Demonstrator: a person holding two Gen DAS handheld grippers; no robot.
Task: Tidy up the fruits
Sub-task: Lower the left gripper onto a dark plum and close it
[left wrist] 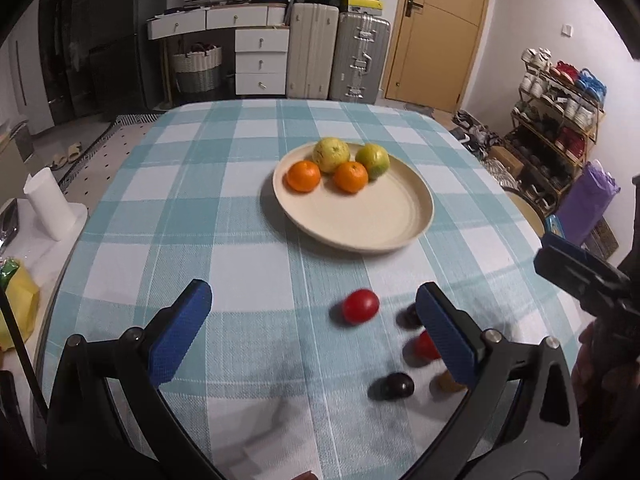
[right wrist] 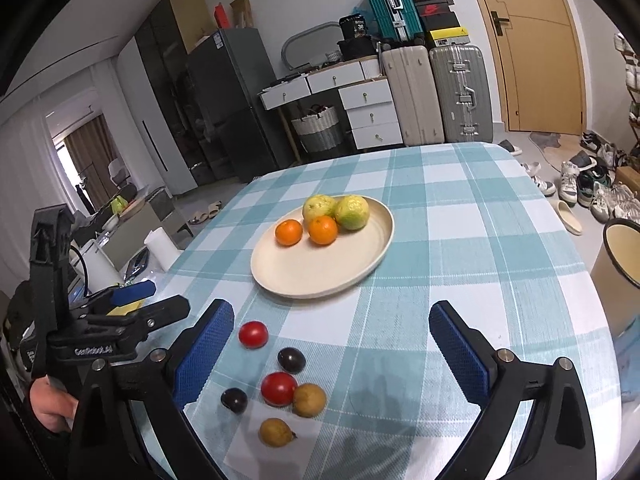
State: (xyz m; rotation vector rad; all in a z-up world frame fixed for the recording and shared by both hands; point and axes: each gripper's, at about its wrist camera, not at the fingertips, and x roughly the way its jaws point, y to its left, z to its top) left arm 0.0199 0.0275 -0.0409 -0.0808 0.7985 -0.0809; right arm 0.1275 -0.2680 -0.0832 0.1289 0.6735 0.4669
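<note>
Six small round fruits lie loose on the checked surface before the cream plate (right wrist: 376,256). The red cherry tomato (left wrist: 360,306), light, smooth and soft, is best pinched gently across its middle. Both the left gripper (left wrist: 316,338) and the right gripper (right wrist: 332,348) are spread wide, nothing held.

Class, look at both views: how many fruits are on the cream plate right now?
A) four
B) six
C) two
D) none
A: the cream plate holds two oranges and two yellow-green fruits.
</note>
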